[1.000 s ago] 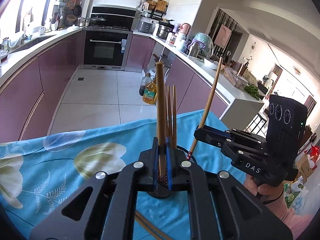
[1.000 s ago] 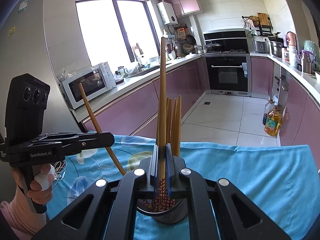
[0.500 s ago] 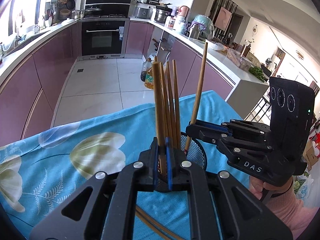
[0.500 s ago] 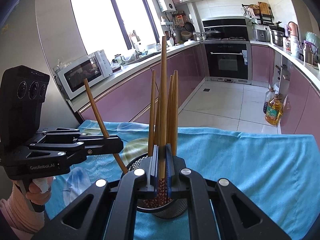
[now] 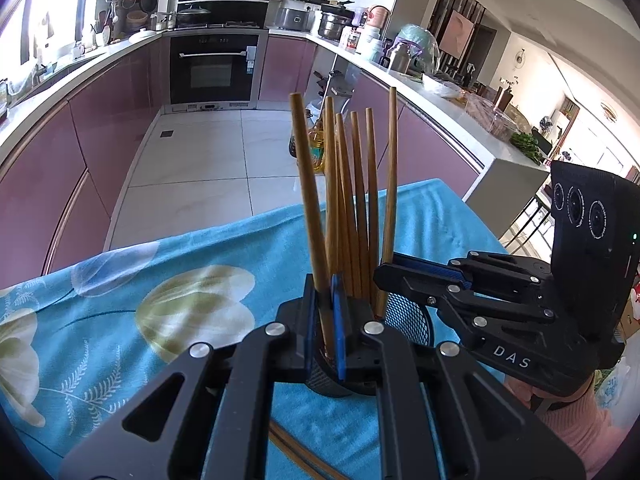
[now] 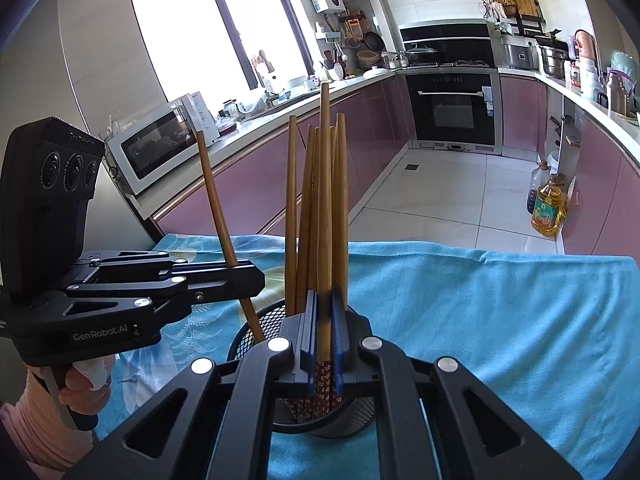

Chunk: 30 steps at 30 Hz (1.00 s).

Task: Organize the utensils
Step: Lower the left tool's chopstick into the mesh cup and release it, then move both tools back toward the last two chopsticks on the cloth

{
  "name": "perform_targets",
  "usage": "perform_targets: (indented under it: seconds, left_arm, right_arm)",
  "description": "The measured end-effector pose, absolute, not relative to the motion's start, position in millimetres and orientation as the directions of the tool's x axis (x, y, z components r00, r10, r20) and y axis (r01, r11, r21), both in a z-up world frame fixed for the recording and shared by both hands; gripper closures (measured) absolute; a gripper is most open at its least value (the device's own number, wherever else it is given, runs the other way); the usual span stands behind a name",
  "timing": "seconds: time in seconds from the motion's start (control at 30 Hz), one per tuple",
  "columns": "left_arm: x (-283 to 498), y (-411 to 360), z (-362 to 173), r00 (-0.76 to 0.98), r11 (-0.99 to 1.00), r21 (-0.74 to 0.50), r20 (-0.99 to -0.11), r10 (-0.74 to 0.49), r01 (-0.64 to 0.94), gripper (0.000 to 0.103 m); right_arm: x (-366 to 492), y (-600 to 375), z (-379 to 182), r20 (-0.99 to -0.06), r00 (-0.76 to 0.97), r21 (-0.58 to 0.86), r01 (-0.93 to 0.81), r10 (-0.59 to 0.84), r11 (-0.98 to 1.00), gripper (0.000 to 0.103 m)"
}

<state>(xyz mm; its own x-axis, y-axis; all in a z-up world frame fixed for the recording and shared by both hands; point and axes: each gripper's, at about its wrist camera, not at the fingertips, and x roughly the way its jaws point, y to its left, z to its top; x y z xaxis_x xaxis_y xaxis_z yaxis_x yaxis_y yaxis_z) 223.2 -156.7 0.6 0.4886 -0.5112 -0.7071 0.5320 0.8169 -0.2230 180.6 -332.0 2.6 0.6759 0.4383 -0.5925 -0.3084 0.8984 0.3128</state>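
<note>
Looking through the left wrist view, the left gripper pinches one long wooden chopstick, tip down inside the black mesh cup near the far edge of the blue floral cloth; several more already stand there.

Right wrist view: the right gripper clamps another chopstick over the same cup. Both still need letting go.

Both wrist views look down, close, sharing the mesh holder.

Mesh holder sitting on tablecloth; chopsticks standing in it; oven lying behind; microwave sitting left on counter.
</note>
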Motion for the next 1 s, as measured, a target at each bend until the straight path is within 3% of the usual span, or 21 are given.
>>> perform_targets:
  seconds: [0.4, 0.47, 0.53, 0.73, 0.77, 0.87, 1.0]
  left_arm:
    - [225, -152, -18, 0.477, 0.819, -0.272, -0.703, -0.527, 0.505, 0.094]
    - [221, -151, -19, 0.489, 0.822, -0.266, -0.696, -0.525, 0.504, 0.09]
    - [214, -148, -19, 0.517, 0.831, -0.242, -0.687, -0.511, 0.5, 0.075]
    - [186, -139, -18, 0.596, 0.862, -0.182, -0.655, -0.465, 0.472, 0.045]
    - [181, -137, -18, 0.607, 0.867, -0.173, -0.65, -0.457, 0.468, 0.044]
    - [164, -128, -16, 0.657, 0.891, -0.128, -0.632, -0.411, 0.435, 0.026]
    - [145, -104, -15, 0.71, 0.92, -0.111, -0.604, -0.362, 0.375, 0.013]
  right_arm:
    - [175, -333, 2, -0.582, 0.682, 0.321, -0.308, 0.443, 0.896, 0.095]
    - [172, -332, 2, -0.579, 0.684, 0.318, -0.311, 0.443, 0.896, 0.095]
    - [168, -331, 1, -0.574, 0.688, 0.315, -0.315, 0.444, 0.895, 0.09]
    - [153, -330, 3, -0.556, 0.699, 0.307, -0.331, 0.451, 0.892, 0.063]
    - [150, -329, 4, -0.553, 0.7, 0.304, -0.336, 0.452, 0.892, 0.062]
    - [138, -328, 6, -0.543, 0.701, 0.3, -0.352, 0.462, 0.886, 0.056]
    - [117, -320, 6, -0.536, 0.686, 0.287, -0.401, 0.493, 0.87, 0.051]
